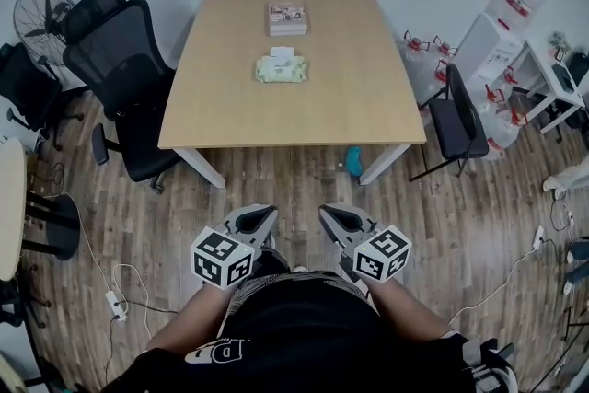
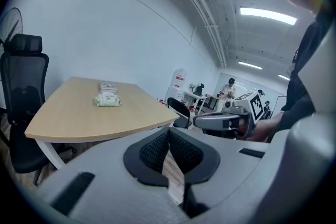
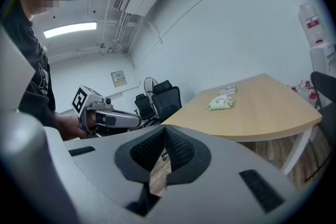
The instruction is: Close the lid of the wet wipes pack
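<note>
Pale-green wet wipes pack lies at twelve o'clock, lid apparently up; your left gripper and right gripper hang well short, jaws together, empty.

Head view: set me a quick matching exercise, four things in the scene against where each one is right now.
Things:
1. wet wipes pack
2. black office chair
3. blue object
4. left gripper

Places:
A. on the floor, just below the table's near edge
B. held over the floor, short of the table
C. middle of the tabletop
D. at the table's left side

Pairs: 1-C, 2-D, 3-A, 4-B
</note>
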